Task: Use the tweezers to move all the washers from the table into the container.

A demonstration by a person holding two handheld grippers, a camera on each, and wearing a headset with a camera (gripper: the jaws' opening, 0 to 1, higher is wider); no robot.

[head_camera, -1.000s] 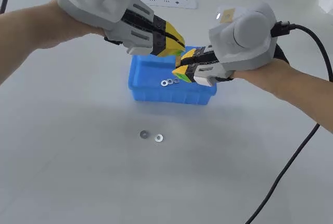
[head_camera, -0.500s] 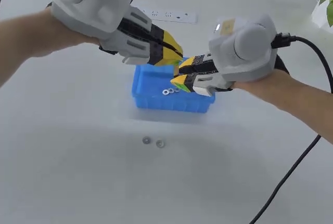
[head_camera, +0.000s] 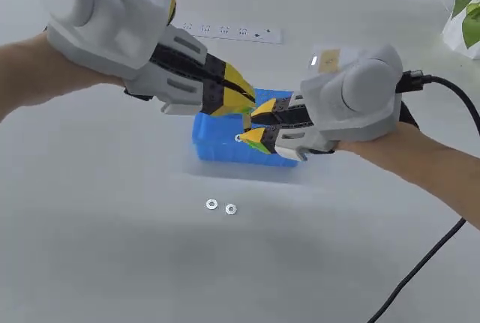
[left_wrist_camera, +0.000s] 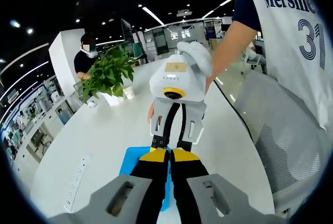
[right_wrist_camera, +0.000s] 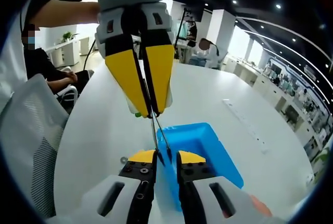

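While your left claw (right_wrist_camera: pixel 148 110) is clamped shut on the tweezers (right_wrist_camera: pixel 155 130), your right claw (right_wrist_camera: pixel 165 157) faces it nose to nose, jaws a little apart; the tweezer tips hang down into that gap; can't tell if they touch either jaw. In the head view both claws meet above the blue container (head_camera: pixel 214 149); your left claw (head_camera: pixel 246 95) comes in from upper left and sits slightly higher; your right claw (head_camera: pixel 259 124) comes in from the right, just over the container's open top. One washer (head_camera: pixel 238 139) peeks out inside the container, right under the claw tips; the rest of the inside is hidden behind the claws. Two washers lie on the bench (head_camera: pixel 112 248) in front of the container, well clear of its near wall; the left one (head_camera: pixel 211 204) and the right one (head_camera: pixel 230 209) sit just beside each other, flat, not touching. The tweezer tips look empty, though they're too thin to be sure.
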